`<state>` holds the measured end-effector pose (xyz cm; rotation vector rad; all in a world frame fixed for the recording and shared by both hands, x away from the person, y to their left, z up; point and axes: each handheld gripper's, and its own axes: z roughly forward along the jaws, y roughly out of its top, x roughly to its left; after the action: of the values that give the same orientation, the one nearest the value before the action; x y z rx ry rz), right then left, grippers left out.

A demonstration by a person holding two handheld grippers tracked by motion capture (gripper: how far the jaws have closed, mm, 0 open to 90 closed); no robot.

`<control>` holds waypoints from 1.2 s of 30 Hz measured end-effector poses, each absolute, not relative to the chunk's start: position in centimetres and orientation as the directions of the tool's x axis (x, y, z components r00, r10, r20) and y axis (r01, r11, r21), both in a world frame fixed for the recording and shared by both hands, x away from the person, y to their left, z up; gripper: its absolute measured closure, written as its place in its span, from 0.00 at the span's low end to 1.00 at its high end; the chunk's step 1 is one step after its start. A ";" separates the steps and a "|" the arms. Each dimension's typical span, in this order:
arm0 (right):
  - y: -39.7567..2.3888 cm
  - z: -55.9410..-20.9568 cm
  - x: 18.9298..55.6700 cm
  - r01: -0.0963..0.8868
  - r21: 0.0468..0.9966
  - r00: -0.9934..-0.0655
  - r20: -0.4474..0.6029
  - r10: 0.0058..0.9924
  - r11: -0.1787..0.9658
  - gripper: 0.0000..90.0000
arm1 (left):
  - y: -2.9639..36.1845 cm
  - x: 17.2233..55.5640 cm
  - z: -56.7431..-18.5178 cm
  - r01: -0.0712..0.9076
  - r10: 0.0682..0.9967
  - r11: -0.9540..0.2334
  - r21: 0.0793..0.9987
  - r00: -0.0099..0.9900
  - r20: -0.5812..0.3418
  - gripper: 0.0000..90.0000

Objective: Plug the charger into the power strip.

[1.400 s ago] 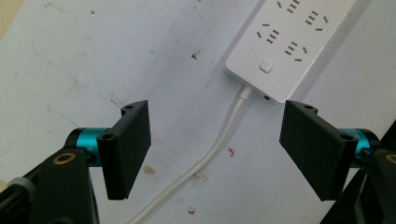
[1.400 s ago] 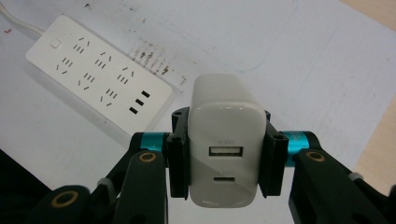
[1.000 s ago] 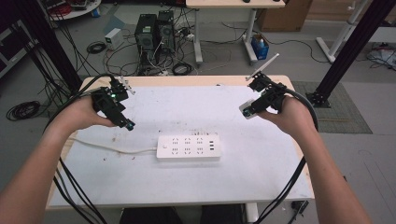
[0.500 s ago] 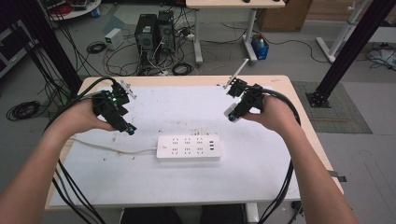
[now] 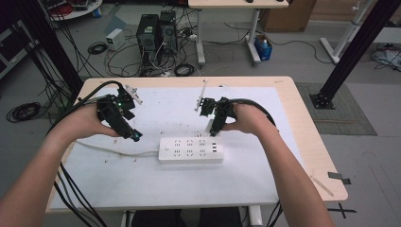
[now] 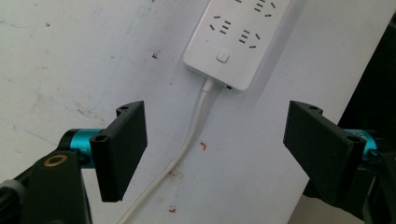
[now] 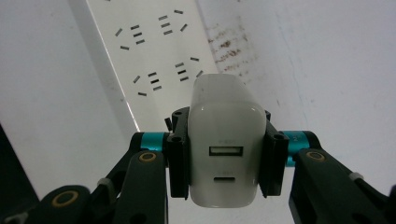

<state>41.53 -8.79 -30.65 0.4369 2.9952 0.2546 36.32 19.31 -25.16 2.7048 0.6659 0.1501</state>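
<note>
1. White USB charger (image 7: 224, 149), clamped in our right gripper (image 5: 211, 126), hovers above the power strip (image 5: 190, 150).
2. Left gripper (image 5: 134, 136): jaws wide, just opening, empty, over the strip's cable (image 6: 187, 149).
3. Risk: misaligned prongs could shove the unbraced strip.

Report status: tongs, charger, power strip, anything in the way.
Left tongs open, just widened, over the strip's cord. Right tongs shut on white USB charger, above power strip. Sockets unobstructed.
</note>
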 end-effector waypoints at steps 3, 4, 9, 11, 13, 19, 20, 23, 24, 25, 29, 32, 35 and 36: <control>-7.7 -31.9 41.7 0.225 0.135 -0.968 -0.077 0.237 0.965 0.69 | 19.4 36.3 -25.1 0.415 0.452 -0.841 0.347 0.892 0.028 0.24; -7.4 -32.3 41.7 0.215 0.134 -0.971 -0.072 0.226 0.967 0.69 | 19.4 36.2 -25.1 0.415 0.452 -0.841 0.346 0.891 0.031 0.24; -6.1 -33.6 41.9 0.155 0.108 -0.986 -0.038 0.160 0.982 0.69 | 19.6 36.3 -25.3 0.417 0.454 -0.840 0.347 0.890 0.031 0.24; -5.6 -33.9 41.8 0.136 0.095 -0.989 -0.036 0.140 0.986 0.69 | 19.6 36.3 -25.4 0.421 0.458 -0.836 0.353 0.888 0.026 0.24; -5.3 -34.2 41.9 0.119 0.084 -0.992 -0.033 0.122 0.989 0.69 | 19.6 36.4 -25.4 0.417 0.453 -0.840 0.347 0.891 0.027 0.24; -4.2 -34.8 42.1 0.081 0.044 -0.996 -0.043 0.083 0.996 0.69 | 19.6 36.3 -25.7 0.411 0.448 -0.843 0.346 0.893 0.032 0.24; -4.1 -34.8 42.1 0.086 0.045 -0.995 -0.047 0.088 0.995 0.69 | 19.6 36.3 -25.7 0.411 0.448 -0.843 0.348 0.893 0.030 0.24; -3.7 -35.2 41.8 0.056 0.011 -0.998 -0.035 0.056 0.998 0.69 | 19.6 36.3 -25.8 0.417 0.455 -0.837 0.354 0.890 0.028 0.24; -3.6 -35.2 41.8 0.039 0.007 -0.998 -0.042 0.039 0.999 0.69 | 19.7 36.3 -25.8 0.410 0.447 -0.843 0.349 0.894 0.029 0.24; -3.5 -35.2 41.8 0.035 -0.003 -0.999 -0.042 0.034 0.999 0.69 | 19.7 36.3 -25.7 0.406 0.442 -0.847 0.342 0.896 0.033 0.24; -3.2 -35.3 41.8 -0.006 -0.012 -0.999 -0.046 -0.007 1.000 0.70 | 19.7 36.4 -25.8 0.409 0.445 -0.845 0.346 0.895 0.028 0.24; -2.8 -35.6 41.9 -0.022 -0.040 -0.999 -0.042 -0.023 0.999 0.70 | 19.6 36.3 -26.0 0.409 0.444 -0.844 0.347 0.896 0.024 0.24; -2.6 -36.2 41.8 -0.037 -0.054 -0.998 -0.047 -0.040 0.998 0.70 | 19.6 36.2 -26.1 0.405 0.439 -0.847 0.345 0.898 0.024 0.24; -2.9 -36.2 41.8 -0.019 -0.046 -0.999 -0.039 -0.021 0.999 0.70 | 19.6 36.2 -26.1 0.406 0.439 -0.846 0.345 0.898 0.021 0.24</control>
<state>41.83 -2.87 -36.16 -0.0314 3.1008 -0.0702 36.21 19.57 -26.14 2.7289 0.6260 0.1412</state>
